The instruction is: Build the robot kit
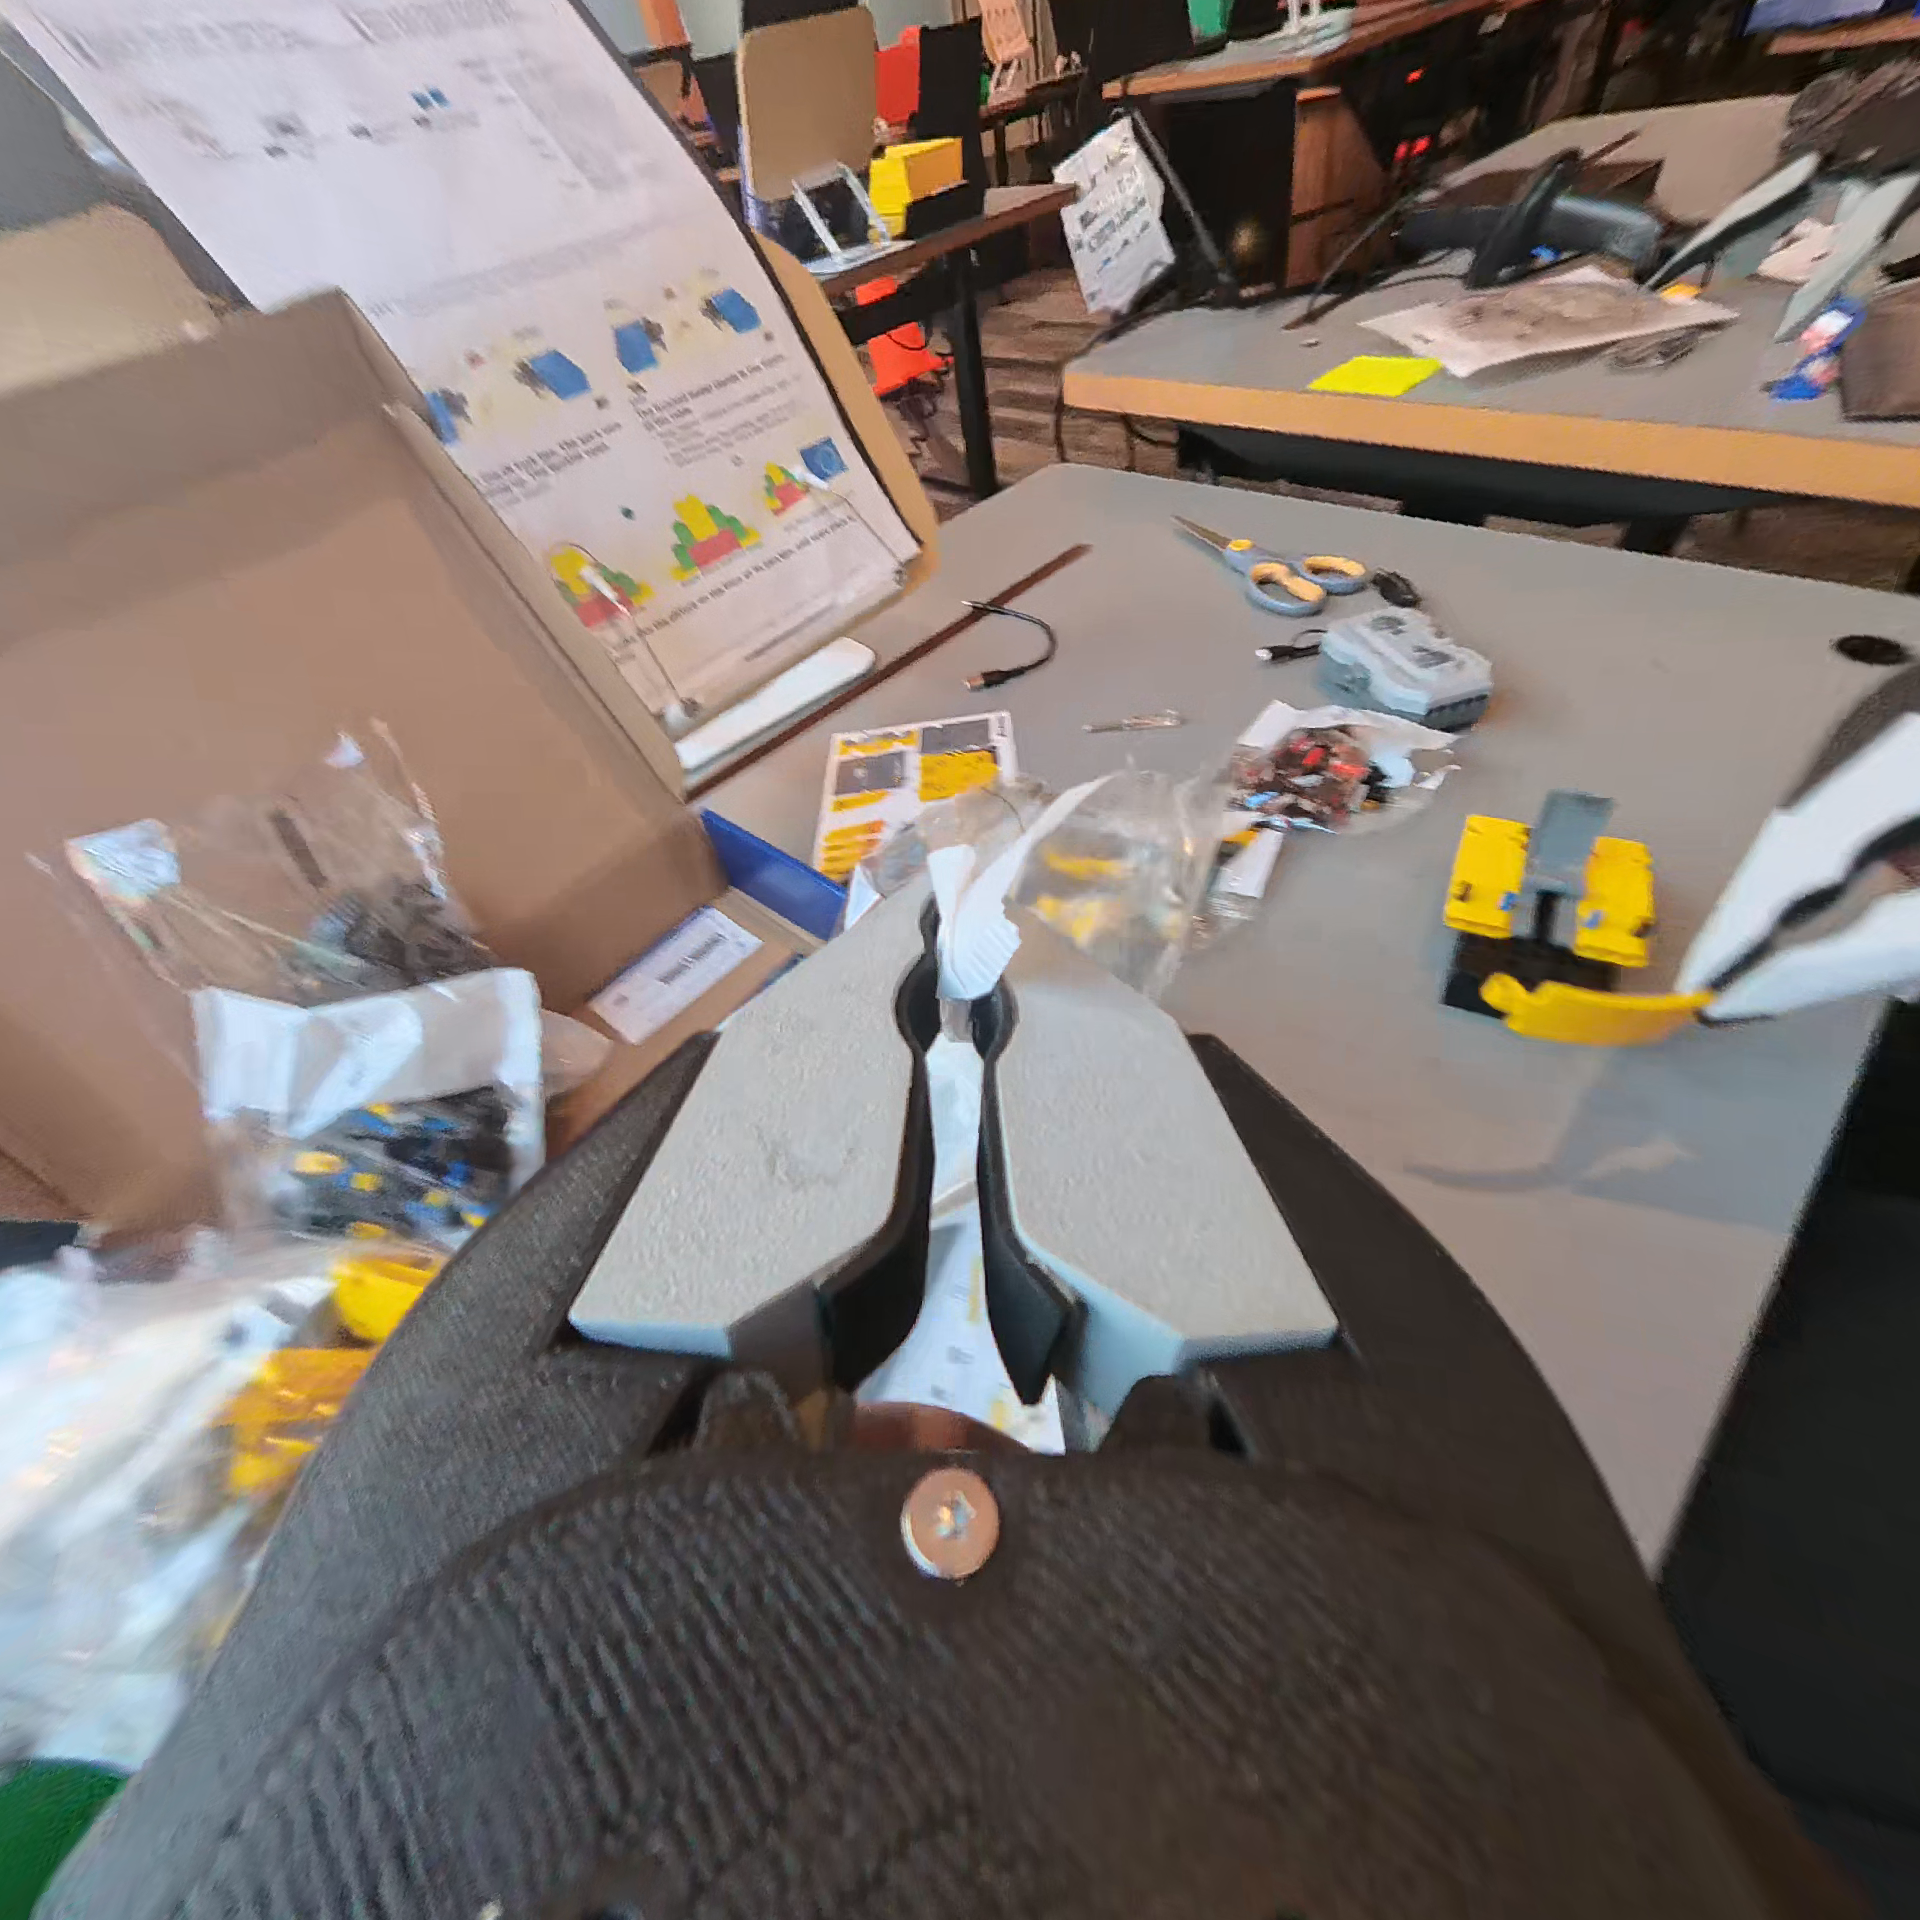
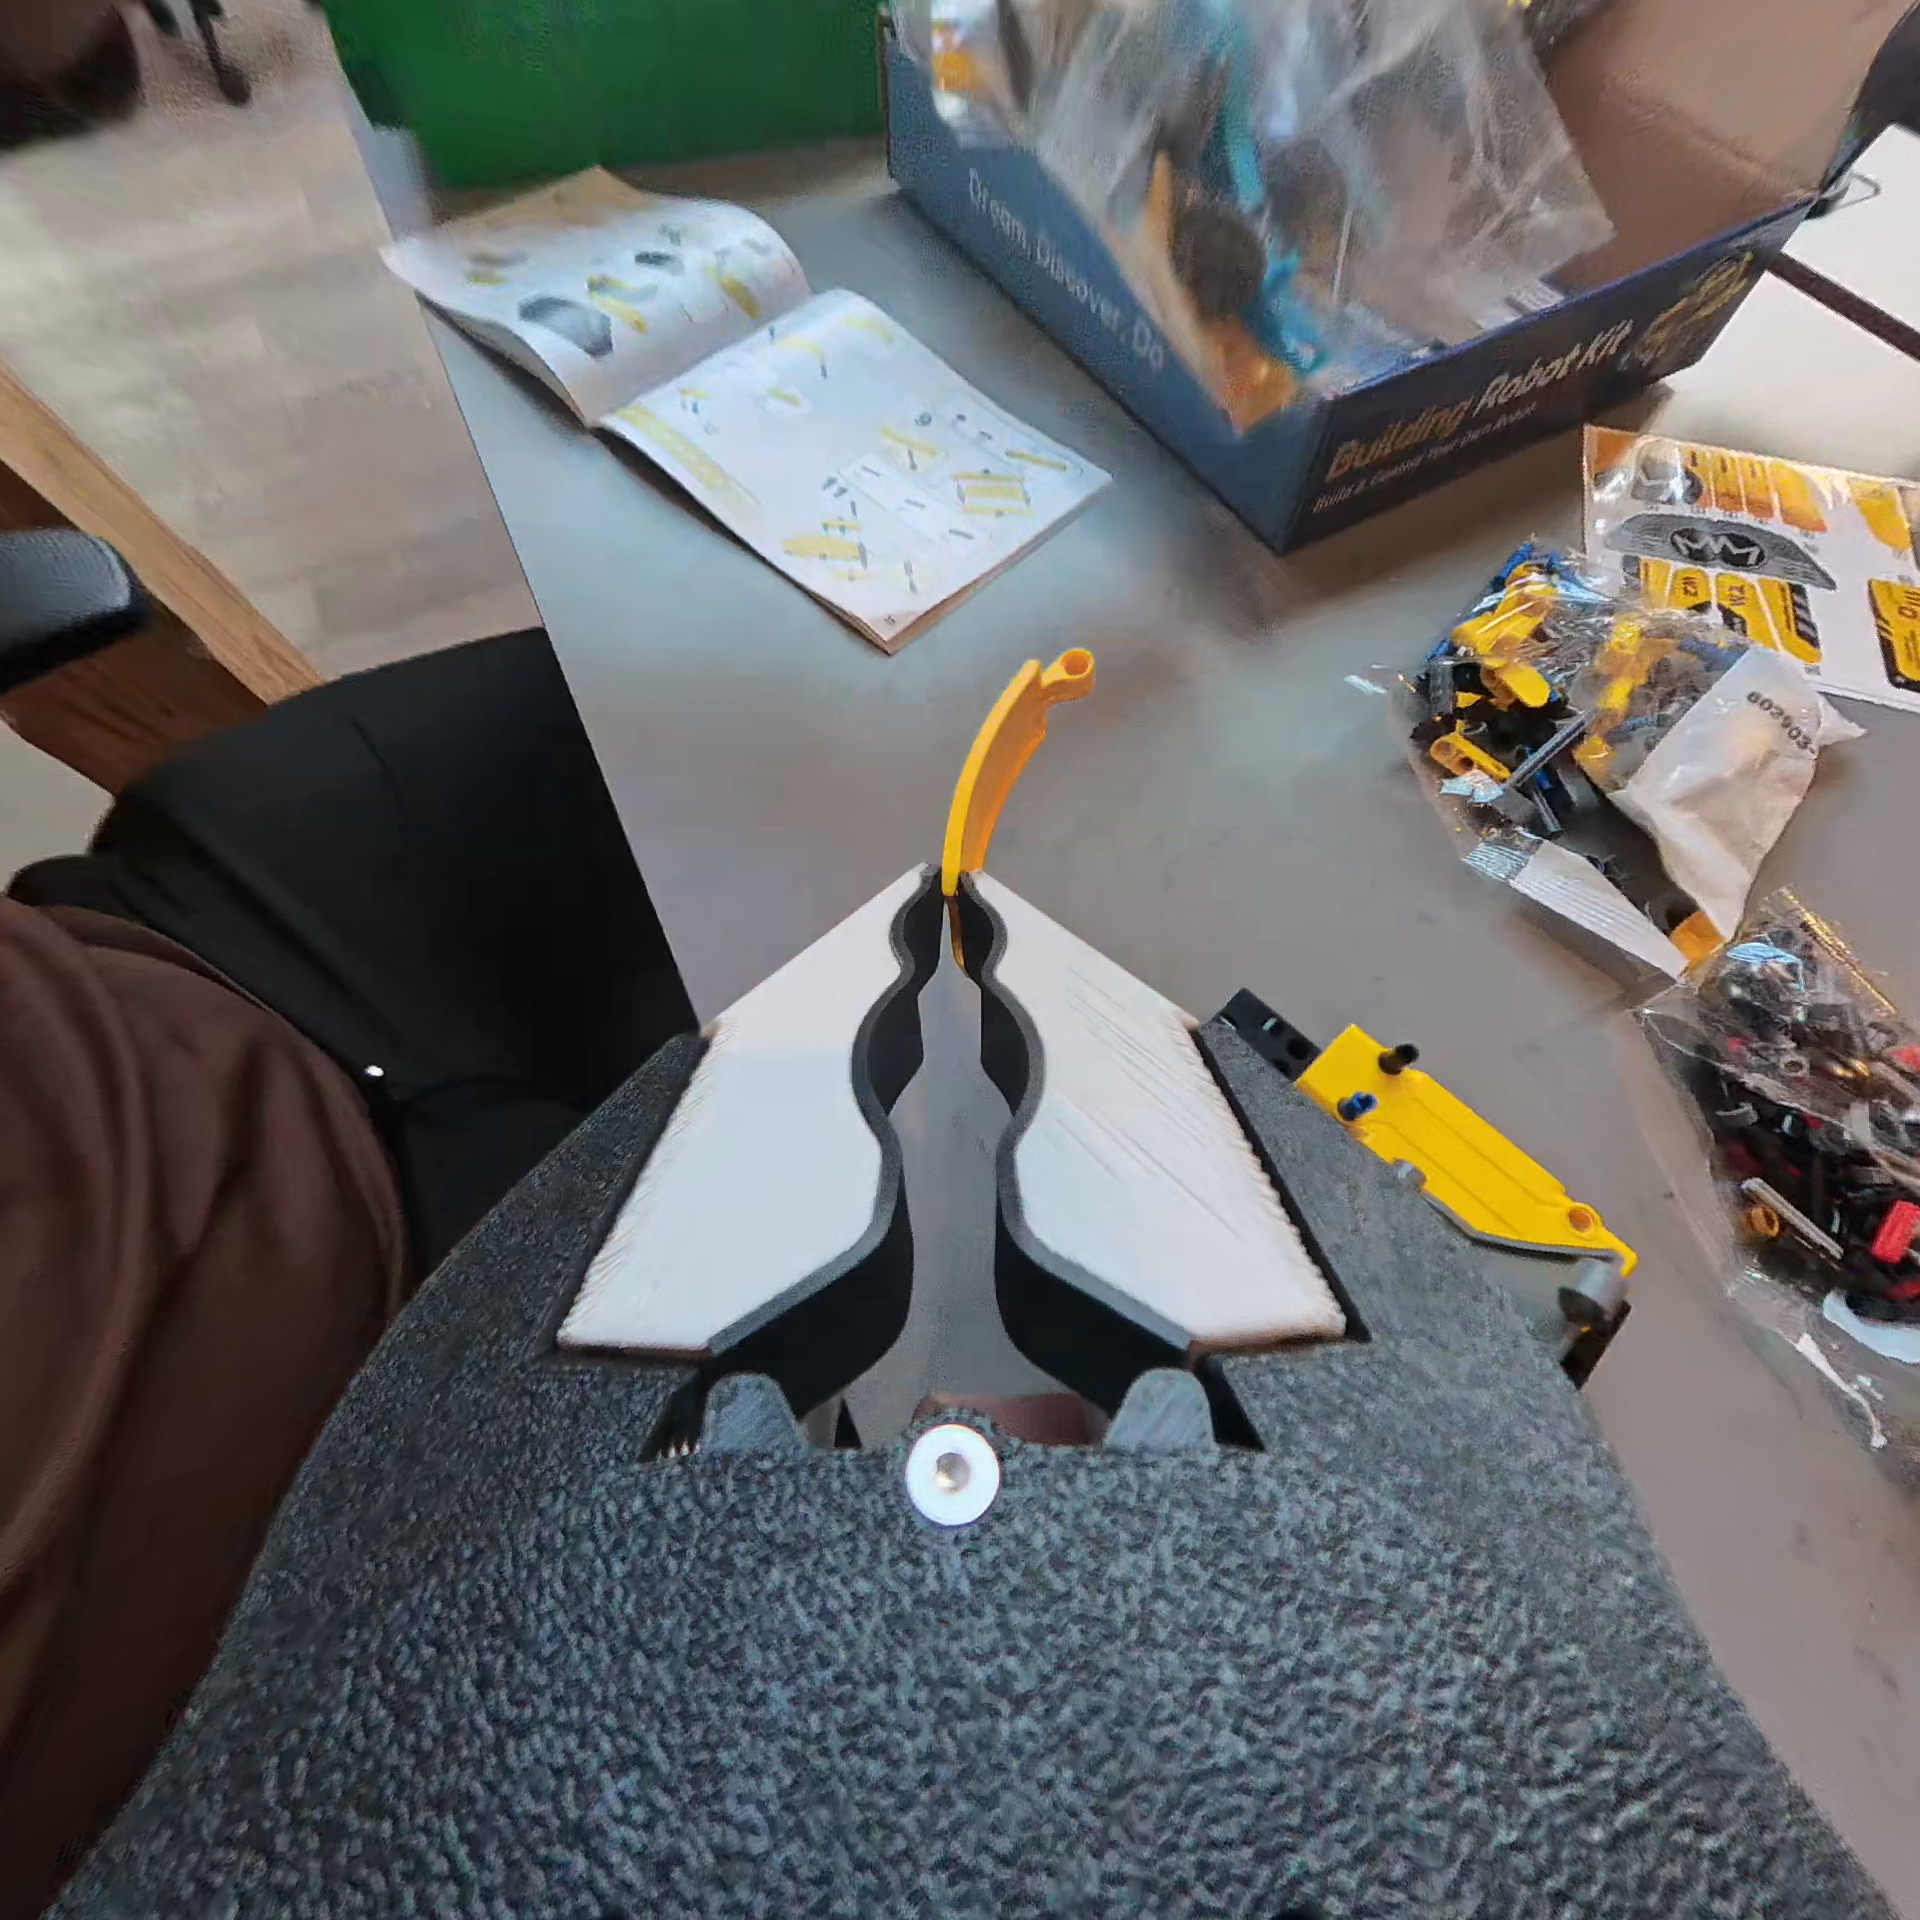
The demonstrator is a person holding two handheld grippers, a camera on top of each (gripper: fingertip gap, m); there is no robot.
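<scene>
My left gripper [image 1: 961, 966] is shut on the white edge strip of a clear plastic bag [image 1: 1112, 873] that holds yellow parts, and the bag hangs past the fingertips over the grey table [image 1: 1558, 1091]. My right gripper [image 2: 951, 894] is shut on the end of a curved yellow plastic piece [image 2: 997, 769], held above the table. In the left wrist view the right gripper [image 1: 1714, 1003] and the yellow piece [image 1: 1590, 1013] show at the right, just in front of a yellow and black part-built model [image 1: 1548, 894]. The model [image 2: 1455, 1174] lies right beside the right gripper.
A blue kit box [image 2: 1351, 436] full of bags stands at the back, with an open booklet [image 2: 779, 416] to its left. Bags of parts [image 2: 1600, 748], a sticker sheet [image 2: 1766, 520], scissors [image 1: 1278, 571], a grey block [image 1: 1403, 665] and a cable [image 1: 1008, 644] lie around. A black chair [image 2: 364, 883] is at the table's edge. About 25 cm separates my left fingertips from my right.
</scene>
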